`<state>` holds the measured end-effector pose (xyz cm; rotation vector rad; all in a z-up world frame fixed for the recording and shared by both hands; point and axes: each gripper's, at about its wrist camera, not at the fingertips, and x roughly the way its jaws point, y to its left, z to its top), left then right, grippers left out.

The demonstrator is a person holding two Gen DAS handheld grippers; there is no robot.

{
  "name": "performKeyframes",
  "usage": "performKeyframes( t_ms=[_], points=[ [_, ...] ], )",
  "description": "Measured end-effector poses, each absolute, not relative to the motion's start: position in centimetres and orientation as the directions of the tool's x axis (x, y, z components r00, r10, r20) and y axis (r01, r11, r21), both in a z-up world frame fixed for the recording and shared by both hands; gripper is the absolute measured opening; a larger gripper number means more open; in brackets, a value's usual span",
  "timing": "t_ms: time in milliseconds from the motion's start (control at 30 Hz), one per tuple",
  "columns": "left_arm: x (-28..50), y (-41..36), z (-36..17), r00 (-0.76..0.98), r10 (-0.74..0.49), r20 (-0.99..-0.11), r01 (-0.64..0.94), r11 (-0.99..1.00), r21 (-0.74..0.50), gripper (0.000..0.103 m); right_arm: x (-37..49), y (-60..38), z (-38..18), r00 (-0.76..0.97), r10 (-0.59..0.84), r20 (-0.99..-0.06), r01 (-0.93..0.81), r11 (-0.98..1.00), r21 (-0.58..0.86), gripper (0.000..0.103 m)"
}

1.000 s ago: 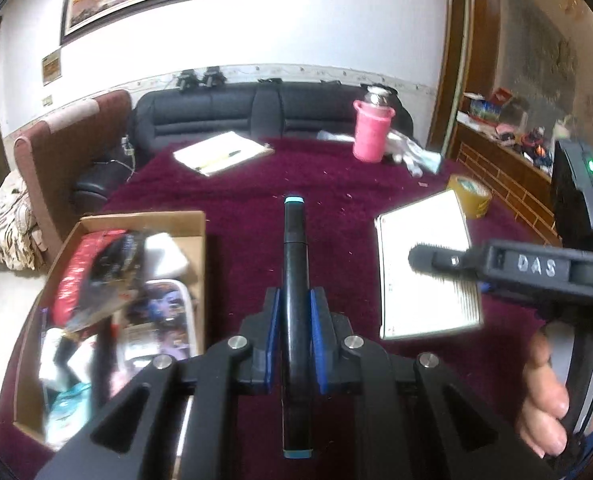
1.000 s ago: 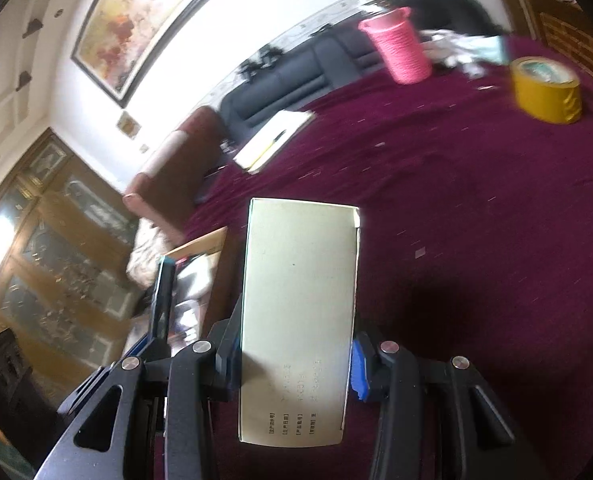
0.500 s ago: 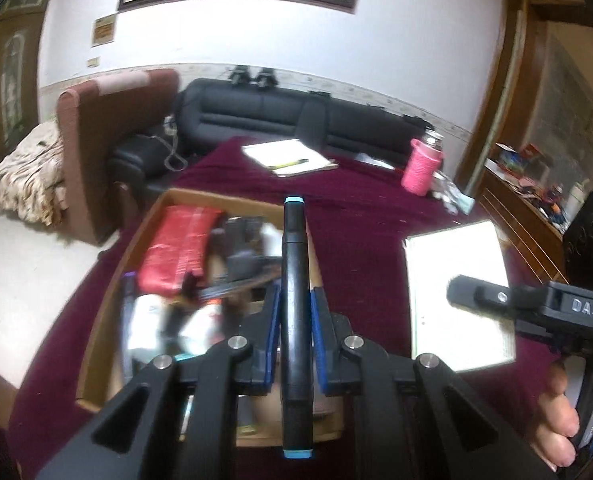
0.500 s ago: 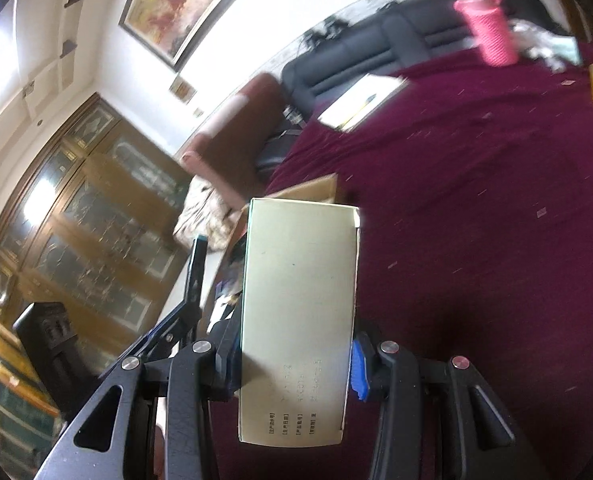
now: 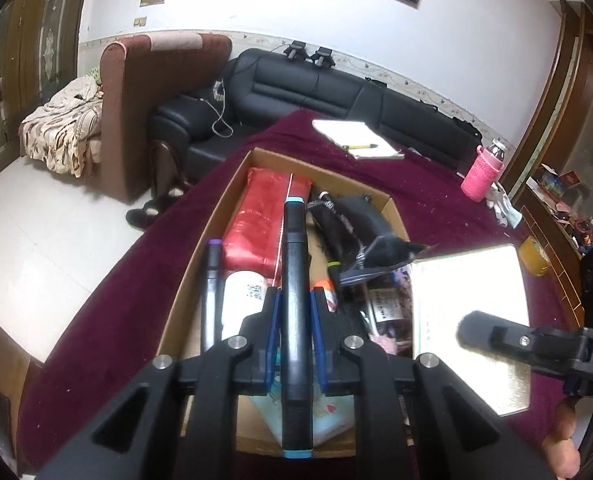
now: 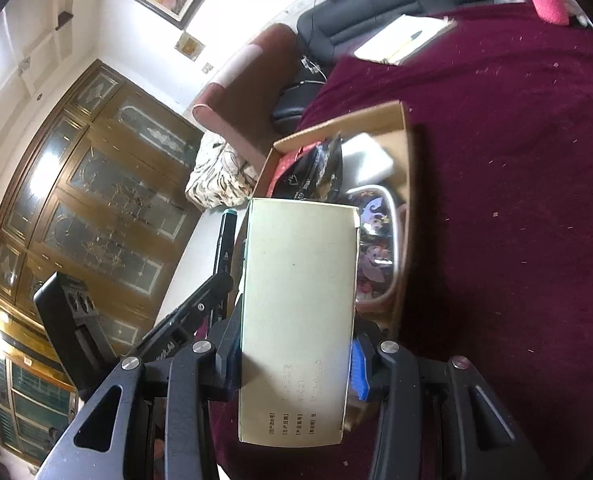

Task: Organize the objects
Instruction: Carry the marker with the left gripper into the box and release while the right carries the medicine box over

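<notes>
The left hand-held gripper (image 5: pixel 294 334) is clamped tight on a black marker with teal end caps (image 5: pixel 295 312), which points toward 12 o'clock above the open cardboard box (image 5: pixel 216 236). Inside the box lie a red packet (image 5: pixel 256 224), a purple-capped marker (image 5: pixel 211 280) and a white item bearing a QR code (image 5: pixel 244 300).

The right hand-held gripper (image 6: pixel 296 364) is closed on the sides of a pale flat carton (image 6: pixel 300 320); its small bracketed print is too fine to read. At 3 o'clock in the left view, that gripper's finger shows the letters "DA". The box sits on the maroon surface (image 6: pixel 516 160), with a notepad and pen (image 5: pixel 356 140) at 12 o'clock.
</notes>
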<state>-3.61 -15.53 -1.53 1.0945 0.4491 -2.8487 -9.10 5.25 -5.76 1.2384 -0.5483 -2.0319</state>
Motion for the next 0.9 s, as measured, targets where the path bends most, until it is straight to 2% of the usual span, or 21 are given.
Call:
performKeyframes(
  t_ms=[233,667,900],
  points=[
    [-4.3,-16.2,-2.7,-0.729,0.045,-0.683,0.17,-0.955,-0.244,0.014,-11.4,3.7,-7.3,-0.3,-0.742,-0.599,0.305,-0.67,0.677,0.046],
    [-4.9,-15.2,-3.7,-0.719,-0.087,-0.69,0.214,-0.972,-0.1,0.014,-11.0,1.3,-6.1,-0.376,-0.663,-0.647,0.4,-0.746,0.532,0.046],
    [-4.3,-14.7,-3.5,-0.734,-0.127,-0.668,0.221,-0.974,-0.058,0.015,-11.1,1.8,-6.1,-0.372,-0.665,-0.648,0.381,-0.746,0.546,0.049]
  ],
)
